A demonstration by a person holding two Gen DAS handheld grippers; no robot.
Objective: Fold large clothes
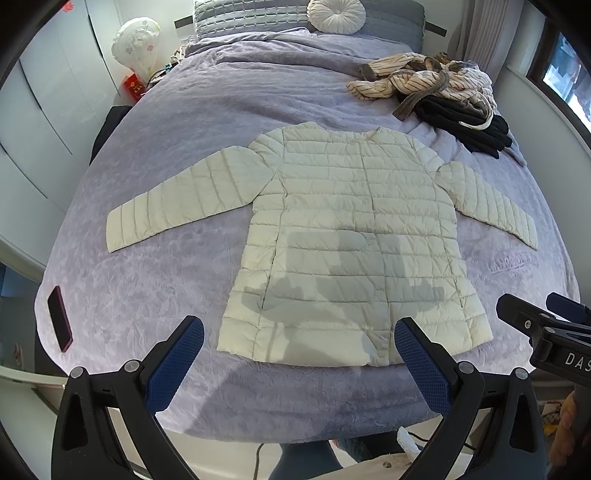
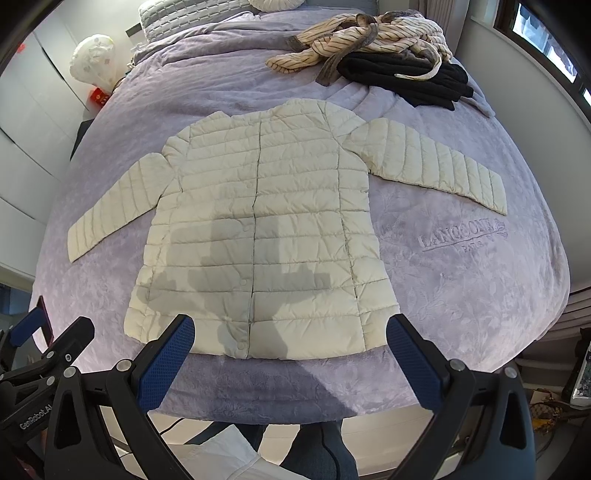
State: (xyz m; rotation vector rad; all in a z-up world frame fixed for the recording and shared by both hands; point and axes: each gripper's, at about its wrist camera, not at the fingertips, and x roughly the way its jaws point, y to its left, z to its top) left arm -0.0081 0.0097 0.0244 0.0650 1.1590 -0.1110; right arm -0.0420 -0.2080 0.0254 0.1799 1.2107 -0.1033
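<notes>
A cream quilted puffer jacket (image 1: pixel 347 236) (image 2: pixel 258 229) lies flat and face up on a lilac bedspread (image 1: pixel 177 155) (image 2: pixel 461 266), both sleeves spread out to the sides, hem toward me. My left gripper (image 1: pixel 299 339) hangs open above the near edge of the bed, just short of the hem, with nothing between its blue pads. My right gripper (image 2: pixel 290 338) is also open and empty, over the hem's right half. The right gripper also shows at the right edge of the left wrist view (image 1: pixel 543 325).
A heap of striped and black clothes (image 1: pixel 439 96) (image 2: pixel 388 62) sits at the far right of the bed. A dark phone (image 1: pixel 60 319) lies near the left edge. Pillows (image 1: pixel 258 14) and a round cushion (image 1: pixel 336 14) are at the head. A person's legs (image 2: pixel 306 450) stand at the foot.
</notes>
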